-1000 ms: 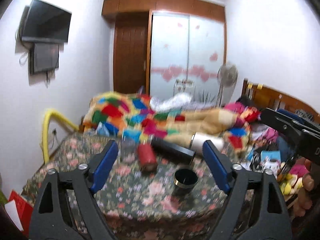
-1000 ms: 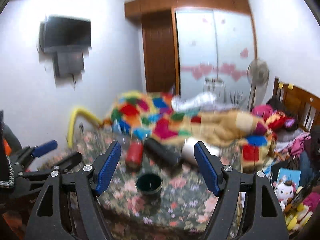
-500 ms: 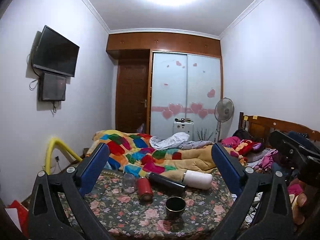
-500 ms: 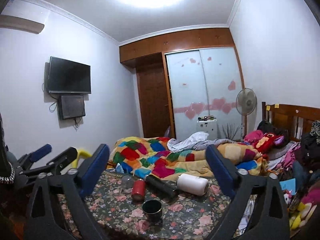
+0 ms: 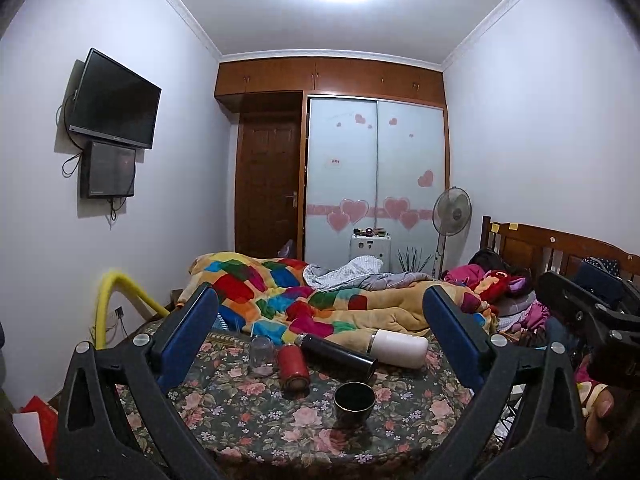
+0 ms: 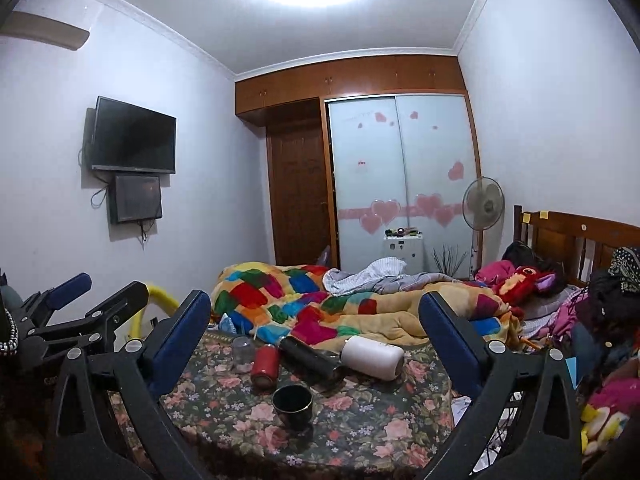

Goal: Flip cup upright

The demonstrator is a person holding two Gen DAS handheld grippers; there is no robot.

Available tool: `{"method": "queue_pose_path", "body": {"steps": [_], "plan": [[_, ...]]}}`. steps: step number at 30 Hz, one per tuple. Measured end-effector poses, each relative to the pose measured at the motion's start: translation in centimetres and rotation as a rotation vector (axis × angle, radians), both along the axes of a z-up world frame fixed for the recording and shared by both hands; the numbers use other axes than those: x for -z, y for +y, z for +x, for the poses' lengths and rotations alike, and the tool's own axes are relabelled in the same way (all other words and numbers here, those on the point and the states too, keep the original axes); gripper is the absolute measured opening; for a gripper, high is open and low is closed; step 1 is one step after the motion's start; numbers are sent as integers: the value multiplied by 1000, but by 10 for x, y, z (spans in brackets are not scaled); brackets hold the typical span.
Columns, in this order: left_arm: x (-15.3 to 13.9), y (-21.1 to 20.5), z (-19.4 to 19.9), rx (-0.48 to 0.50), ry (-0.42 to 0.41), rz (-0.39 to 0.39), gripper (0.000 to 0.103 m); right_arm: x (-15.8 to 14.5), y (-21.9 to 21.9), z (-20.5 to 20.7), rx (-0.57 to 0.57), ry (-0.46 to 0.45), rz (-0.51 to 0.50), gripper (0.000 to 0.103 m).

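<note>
Both grippers wide open, holding nothing: left gripper (image 5: 320, 344) and right gripper (image 6: 316, 344) hover back from the floral table (image 5: 248, 420). Dark cup (image 5: 354, 398) stands mouth-up at table front; red bottle (image 5: 293, 367), black flask (image 5: 338, 356) and white flask (image 5: 398, 348) lie on sides behind. Looks like approach stage; next, pick a tipped one, close in, grip its body.
</note>
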State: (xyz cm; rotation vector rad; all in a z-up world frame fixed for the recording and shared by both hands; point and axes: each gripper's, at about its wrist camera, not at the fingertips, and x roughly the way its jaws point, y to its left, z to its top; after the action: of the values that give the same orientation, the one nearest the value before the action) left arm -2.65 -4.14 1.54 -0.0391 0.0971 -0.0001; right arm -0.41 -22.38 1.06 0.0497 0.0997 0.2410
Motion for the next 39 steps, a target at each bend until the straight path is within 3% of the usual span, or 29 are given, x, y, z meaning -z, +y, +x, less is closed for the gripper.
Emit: {"method": "queue_pose_path", "body": {"steps": [39], "plan": [[5,-5,4,23,18,-7,103,3,-4,-2,-1,23,3,103]]}}
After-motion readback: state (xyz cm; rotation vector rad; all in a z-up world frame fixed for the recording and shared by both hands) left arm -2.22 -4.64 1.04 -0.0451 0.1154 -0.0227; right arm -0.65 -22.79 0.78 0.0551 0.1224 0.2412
